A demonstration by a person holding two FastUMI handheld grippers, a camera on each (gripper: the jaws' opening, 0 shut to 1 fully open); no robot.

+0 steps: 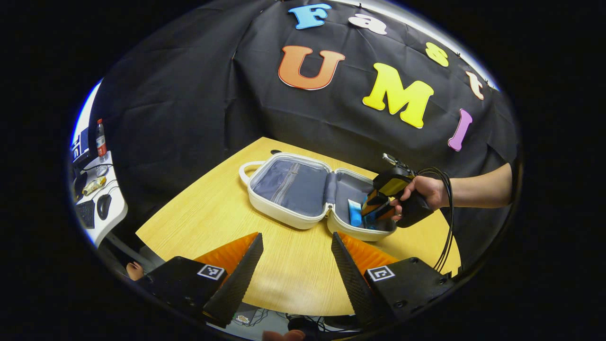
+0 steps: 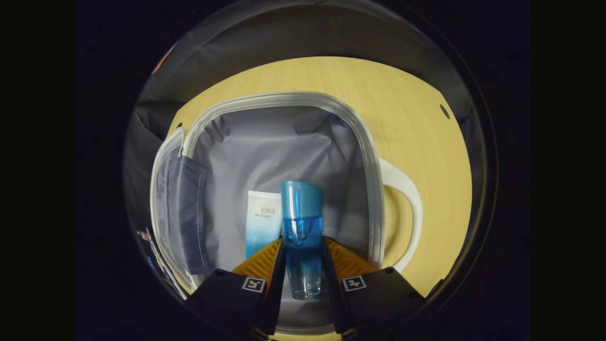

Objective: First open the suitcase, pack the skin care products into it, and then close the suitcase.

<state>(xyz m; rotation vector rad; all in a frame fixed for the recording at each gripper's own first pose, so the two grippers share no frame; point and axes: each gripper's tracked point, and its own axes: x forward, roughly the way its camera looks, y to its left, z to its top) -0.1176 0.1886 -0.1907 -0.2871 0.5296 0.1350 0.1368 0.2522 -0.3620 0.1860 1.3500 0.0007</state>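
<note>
The suitcase (image 1: 312,199) lies wide open and flat on the wooden table (image 1: 227,213), a small white hard-shell case with a grey fabric lining, its two halves side by side and joined by a fabric hinge strip in the middle. A white carry handle (image 1: 246,169) loops out from the far edge of one half, the half with a zipped pocket panel in its lining.

Seen from the right gripper view, the other half (image 2: 284,156) of the suitcase lies right below, its pale rim running around a creased grey lining. In it a white-and-blue tube (image 2: 261,220) lies flat on the lining. Just beside that tube, the right gripper (image 2: 303,265) pinches a clear blue bottle (image 2: 301,237) with a rounded blue cap, one finger pressed against each side of the bottle's body, low inside the suitcase's walls.

In the left gripper view a bare hand (image 1: 426,192) grips that tool over the same half of the suitcase, with black cables (image 1: 447,222) looping down from it.

The left gripper (image 1: 296,248) hangs over bare tabletop on the near side of the suitcase, well apart from it, its fingers spread wide with nothing between them.

Far off beyond the table's corner from the suitcase, a side desk (image 1: 102,213) carries a keyboard (image 1: 86,213), a mouse (image 1: 103,206) and a drink bottle (image 1: 100,141).
</note>
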